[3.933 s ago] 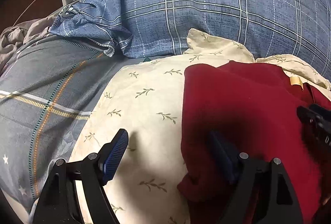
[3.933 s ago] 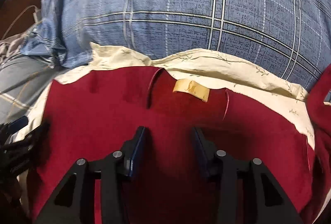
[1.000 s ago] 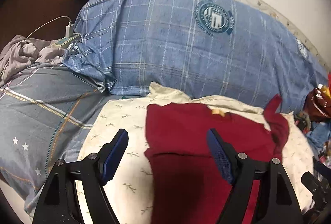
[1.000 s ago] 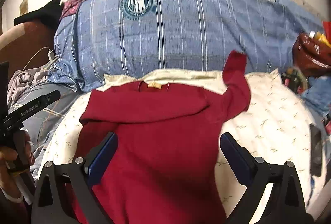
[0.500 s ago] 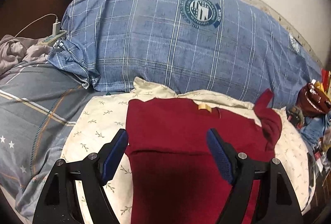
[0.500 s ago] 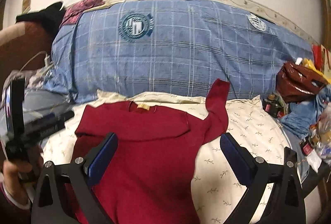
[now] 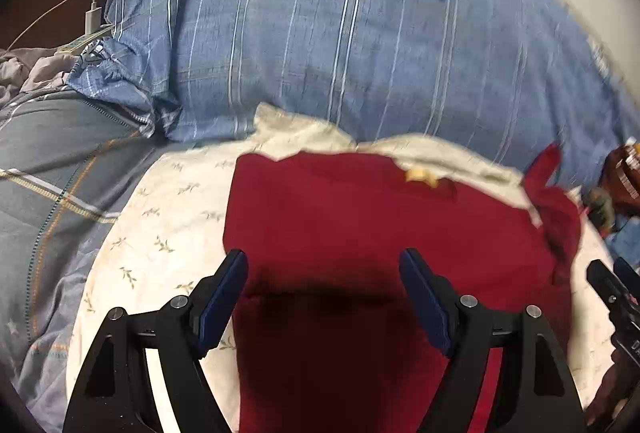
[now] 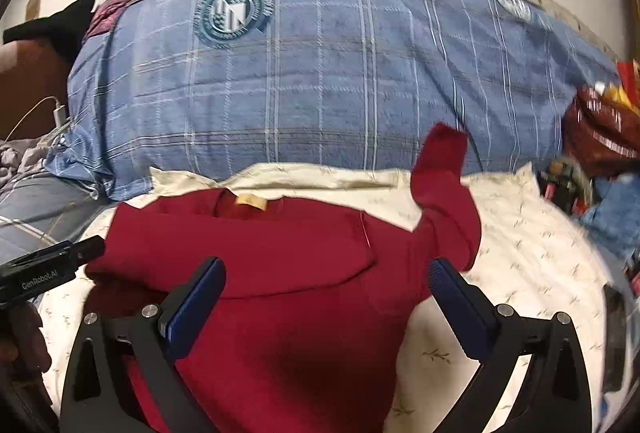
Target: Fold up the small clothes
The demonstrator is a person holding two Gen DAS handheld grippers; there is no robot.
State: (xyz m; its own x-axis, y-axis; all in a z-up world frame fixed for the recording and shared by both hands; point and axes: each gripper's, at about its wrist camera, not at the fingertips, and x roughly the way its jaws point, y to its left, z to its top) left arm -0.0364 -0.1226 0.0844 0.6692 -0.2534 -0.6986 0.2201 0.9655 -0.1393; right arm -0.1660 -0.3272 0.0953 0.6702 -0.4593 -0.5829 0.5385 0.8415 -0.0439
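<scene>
Now the red sweater (image 8: 288, 273) lies on the cream leaf-print sheet (image 8: 532, 249) of the bed, its collar with the yellow label (image 8: 251, 201) turned toward the big blue plaid pillow (image 8: 320, 73). One sleeve is folded across the chest; the other sleeve (image 8: 440, 169) goes up at the right side, and its cuff rests against the pillow.

The left claw (image 7: 324, 297) is over the lower left part of the sweater, its jaws wide apart with nothing between them; whether it touches the cloth I cannot tell. The right claw (image 8: 326, 303) is also wide open and holds nothing, above the middle of the sweater.

At the left of the pillow a white charger (image 7: 93, 17) with its cable is plugged into a power strip. At the right edge of the bed is a dark red bag (image 8: 600, 129).
</scene>
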